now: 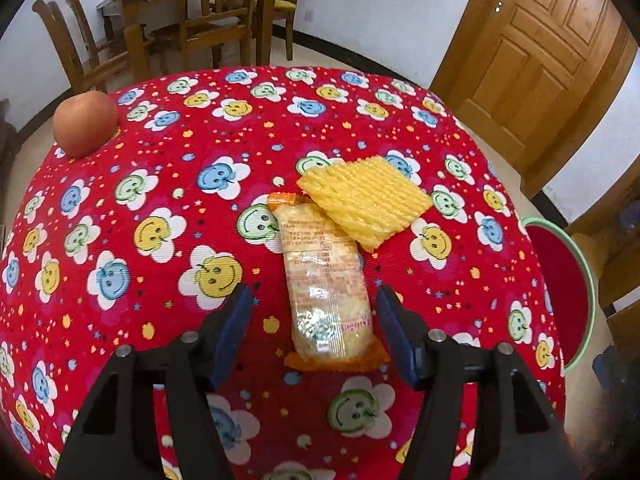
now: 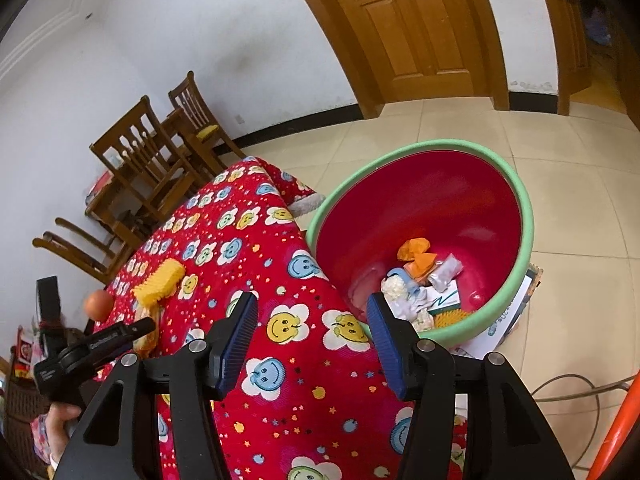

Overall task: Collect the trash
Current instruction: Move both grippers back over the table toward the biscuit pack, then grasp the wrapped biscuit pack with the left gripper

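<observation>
Straddling the wrapper (image 1: 326, 280), your left claw (image 1: 316, 312) gapes wide; its long axis runs straight ahead between the fingers.

Glossy clear plastic snack wrapper (image 1: 326, 280) lies on ribbed cloth tablecloth (image 1: 160, 184) beside yellow foam netting (image 1: 366, 200).

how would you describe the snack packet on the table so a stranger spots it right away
On the table under the red smiley-flower tablecloth, look near the middle, between the fingers of the open left gripper. There lies a long clear plastic snack packet with orange crimped ends. Its far end tucks under the ridged yellow foam sheet; the round orange fruit sits far off.
</observation>
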### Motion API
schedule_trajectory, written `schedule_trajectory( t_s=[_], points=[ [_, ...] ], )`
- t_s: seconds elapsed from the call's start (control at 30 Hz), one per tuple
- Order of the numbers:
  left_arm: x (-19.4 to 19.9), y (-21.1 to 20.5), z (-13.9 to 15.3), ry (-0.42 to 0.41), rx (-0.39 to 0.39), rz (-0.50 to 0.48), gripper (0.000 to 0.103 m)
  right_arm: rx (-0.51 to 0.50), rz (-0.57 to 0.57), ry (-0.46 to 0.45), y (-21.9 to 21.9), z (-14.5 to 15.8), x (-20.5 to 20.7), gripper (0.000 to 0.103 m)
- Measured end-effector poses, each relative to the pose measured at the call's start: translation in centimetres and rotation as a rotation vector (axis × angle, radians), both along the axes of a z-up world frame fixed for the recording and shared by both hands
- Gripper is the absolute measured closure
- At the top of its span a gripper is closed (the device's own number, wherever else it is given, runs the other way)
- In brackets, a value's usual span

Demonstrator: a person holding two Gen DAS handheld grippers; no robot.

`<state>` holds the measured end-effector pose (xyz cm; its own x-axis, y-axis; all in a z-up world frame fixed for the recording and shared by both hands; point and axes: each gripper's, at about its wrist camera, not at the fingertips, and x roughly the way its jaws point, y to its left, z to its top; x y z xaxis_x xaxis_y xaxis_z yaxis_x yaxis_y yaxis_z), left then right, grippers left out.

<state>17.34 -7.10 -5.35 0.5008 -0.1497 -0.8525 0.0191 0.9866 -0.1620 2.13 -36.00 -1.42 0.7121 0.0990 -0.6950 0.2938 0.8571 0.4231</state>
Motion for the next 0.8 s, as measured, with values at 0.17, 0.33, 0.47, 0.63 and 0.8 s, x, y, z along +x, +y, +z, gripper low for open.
schedule_trajectory(
  t_s=[0.17, 0.33, 0.47, 0.63, 0.8],
  points=[
    [0.4, -0.2, -0.4, -0.001, 0.010, -0.009, 0.039, 0.002, 0.005, 0.011, 0.4, -0.2, 0.3, 0.045],
    [0.2, -0.1, -0.4, -0.015, 0.036, -0.019, 0.054, -0.004, 0.013, 0.015, 0.8, -0.2, 0.6, 0.045],
    [0.0, 0.9, -0.2, -0.009, -0.008, -0.012, 0.063, -0.003, 0.027, 0.019, 1.6, -0.1, 0.9, 0.045],
    [-0.4, 2.5, 0.3, -0.019, -0.034, 0.000, 0.064, -0.018, 0.054, 0.017, 2.8, 0.2, 1.4, 0.045],
    [-1.1, 3.9, 1.9, -0.061, -0.041, 0.008, 0.064, -0.026, 0.079, 0.014, 4.2, 0.6, 2.0, 0.045]
  ],
)
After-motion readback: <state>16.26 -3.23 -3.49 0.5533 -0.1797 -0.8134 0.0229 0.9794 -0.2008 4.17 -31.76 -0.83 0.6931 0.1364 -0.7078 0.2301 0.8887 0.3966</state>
